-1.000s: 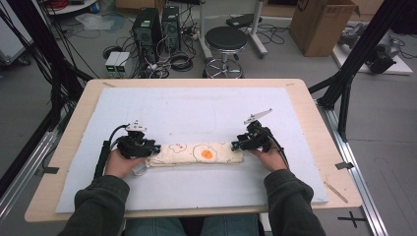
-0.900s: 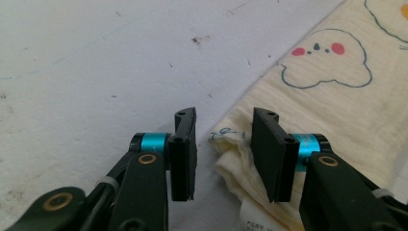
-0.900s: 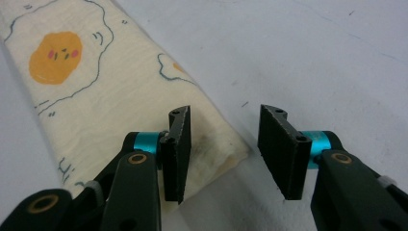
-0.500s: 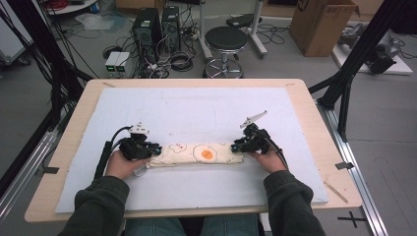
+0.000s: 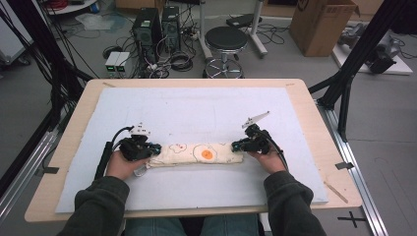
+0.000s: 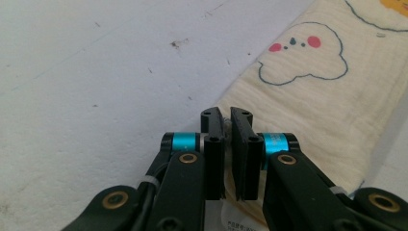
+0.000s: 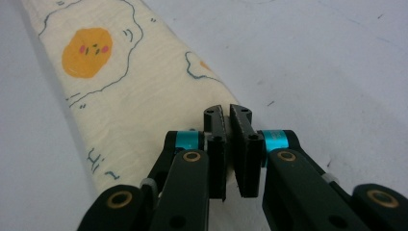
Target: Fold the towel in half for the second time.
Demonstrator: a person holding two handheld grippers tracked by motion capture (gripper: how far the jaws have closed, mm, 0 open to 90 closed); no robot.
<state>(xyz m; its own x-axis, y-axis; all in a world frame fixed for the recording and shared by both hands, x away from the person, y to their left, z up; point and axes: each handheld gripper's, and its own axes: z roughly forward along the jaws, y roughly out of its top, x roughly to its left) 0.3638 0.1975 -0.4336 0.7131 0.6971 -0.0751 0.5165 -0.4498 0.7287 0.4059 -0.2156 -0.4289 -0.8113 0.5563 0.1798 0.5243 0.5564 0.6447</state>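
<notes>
Right now a folded cream cloth (image 5: pixel 199 154) lies as a long narrow strip across the near middle of the white mat (image 5: pixel 196 113) that covers the desk (image 5: pixel 314 113), running from side to side before the person. Its print shows a fried egg with an orange yolk (image 5: pixel 206 154) near the middle of the strip and a small cloud-like outline with pink cheeks (image 6: pixel 300 55) toward the left end.

At the left end of the strip the left gripper (image 5: pixel 147 148) has just been closing, and in the left gripper view its jaws stand almost together with the cloth's corner pinched between the pads (image 6: pixel 226 126). At the right end the right gripper (image 5: pixel 242 145) has likewise just been closing; the right gripper view shows its jaws clamped on the cloth's edge (image 7: pixel 226 122), with a thin fold of fabric between them.

Both hands rest low on the mat, one at each end, and the cloth lies flat between them. A black cable (image 5: pixel 105 157) trails back from the left gripper along the mat.
</notes>
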